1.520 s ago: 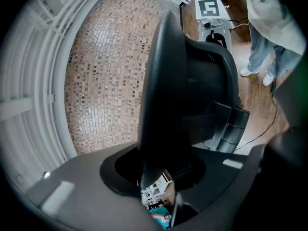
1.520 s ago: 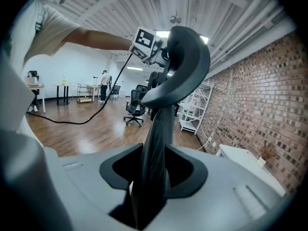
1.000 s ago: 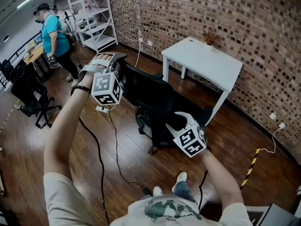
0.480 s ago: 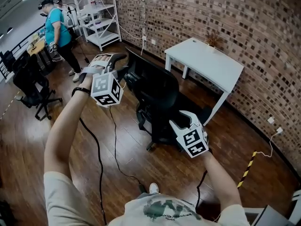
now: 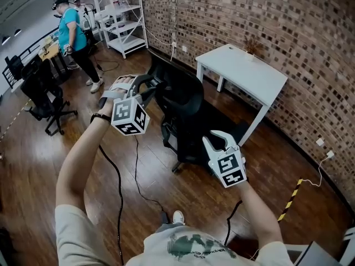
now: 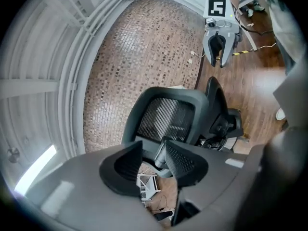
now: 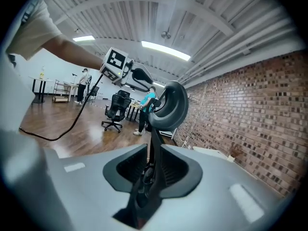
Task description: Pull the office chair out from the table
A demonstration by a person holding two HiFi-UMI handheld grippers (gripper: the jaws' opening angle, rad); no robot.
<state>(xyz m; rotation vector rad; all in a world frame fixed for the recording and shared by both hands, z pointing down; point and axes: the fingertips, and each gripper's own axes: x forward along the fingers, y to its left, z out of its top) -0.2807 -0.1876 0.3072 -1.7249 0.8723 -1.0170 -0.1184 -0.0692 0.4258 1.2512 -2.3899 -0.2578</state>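
A black office chair (image 5: 186, 112) with a mesh back (image 6: 166, 119) stands at a white table (image 5: 244, 73), its back toward me. My left gripper (image 5: 151, 86) reaches the back's upper left edge. In the left gripper view that grey edge lies between the jaws of the left gripper (image 6: 154, 160); they have just been closing, and a gap still shows on one side. My right gripper (image 5: 215, 141) is at the chair's right side. Its jaws have just been closing, and in the right gripper view a thin black edge of the chair (image 7: 153, 143) fills the space between the jaws of the right gripper (image 7: 153, 170).
A brick wall (image 5: 288, 32) runs behind the table, which bears a small plant (image 5: 250, 46). A person in a teal shirt (image 5: 72, 32) stands far left beside white shelving (image 5: 119, 15) and another black chair (image 5: 41, 90). A black cable (image 5: 119, 187) trails over the wooden floor.
My left gripper has moved right onto the chair back's edge. The right gripper has risen a little at the chair's side, and its jaws have narrowed onto the thin edge.
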